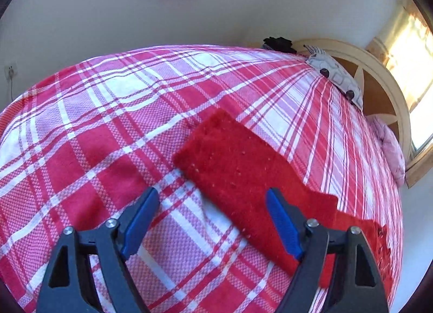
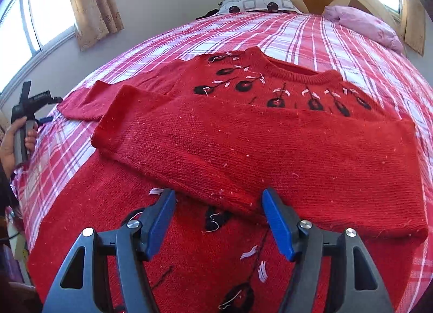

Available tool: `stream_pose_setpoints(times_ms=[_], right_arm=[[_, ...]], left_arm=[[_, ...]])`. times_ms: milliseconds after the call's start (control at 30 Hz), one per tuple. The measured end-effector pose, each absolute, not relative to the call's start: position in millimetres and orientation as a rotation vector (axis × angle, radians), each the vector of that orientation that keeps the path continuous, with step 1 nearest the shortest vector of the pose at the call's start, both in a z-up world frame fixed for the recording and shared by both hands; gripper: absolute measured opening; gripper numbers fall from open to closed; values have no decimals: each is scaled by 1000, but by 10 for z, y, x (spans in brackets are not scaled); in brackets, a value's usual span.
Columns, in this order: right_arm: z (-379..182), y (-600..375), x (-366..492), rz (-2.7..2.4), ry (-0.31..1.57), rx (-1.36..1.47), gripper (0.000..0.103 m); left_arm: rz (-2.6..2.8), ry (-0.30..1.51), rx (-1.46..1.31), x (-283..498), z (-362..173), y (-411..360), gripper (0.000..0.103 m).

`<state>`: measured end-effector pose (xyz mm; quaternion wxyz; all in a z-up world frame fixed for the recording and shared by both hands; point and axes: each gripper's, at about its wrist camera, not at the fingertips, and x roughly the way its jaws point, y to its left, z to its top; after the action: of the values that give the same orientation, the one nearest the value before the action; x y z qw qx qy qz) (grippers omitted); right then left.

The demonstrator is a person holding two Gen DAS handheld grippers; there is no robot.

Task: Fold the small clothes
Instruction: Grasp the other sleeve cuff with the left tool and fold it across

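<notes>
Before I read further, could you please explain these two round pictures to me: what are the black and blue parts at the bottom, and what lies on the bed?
No robot here: a person carries a hand-held claw in each hand, with a fisheye camera looking along its fingers. One picture is from the left claw, the other from the right claw. A red sweater with embroidered flowers lies on a red checked bedspread, one sleeve folded across its front. Both claws are open and hold nothing.

No readable text anywhere; small white lettering on the left gripper (image 2: 40,96) body is too blurred.
</notes>
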<state>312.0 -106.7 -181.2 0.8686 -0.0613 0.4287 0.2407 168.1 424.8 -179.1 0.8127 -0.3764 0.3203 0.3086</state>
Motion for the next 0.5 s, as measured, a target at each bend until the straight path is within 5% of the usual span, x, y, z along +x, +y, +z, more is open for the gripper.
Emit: stream_pose_setpoints(times_ms=[300,433,500], right_arm=[[-1831,-1006,3080,485,880,-188,74],[-1835,-1000,3074,476,873,-201,75],[-1836,-999,3067,474,872,-201,75]], left_arm=[[680,645,-844,1759,-1837,4377,52],[657,651,-877,1794,-1885,4460,6],[650,637,-908,1768,-1900,4488,6]])
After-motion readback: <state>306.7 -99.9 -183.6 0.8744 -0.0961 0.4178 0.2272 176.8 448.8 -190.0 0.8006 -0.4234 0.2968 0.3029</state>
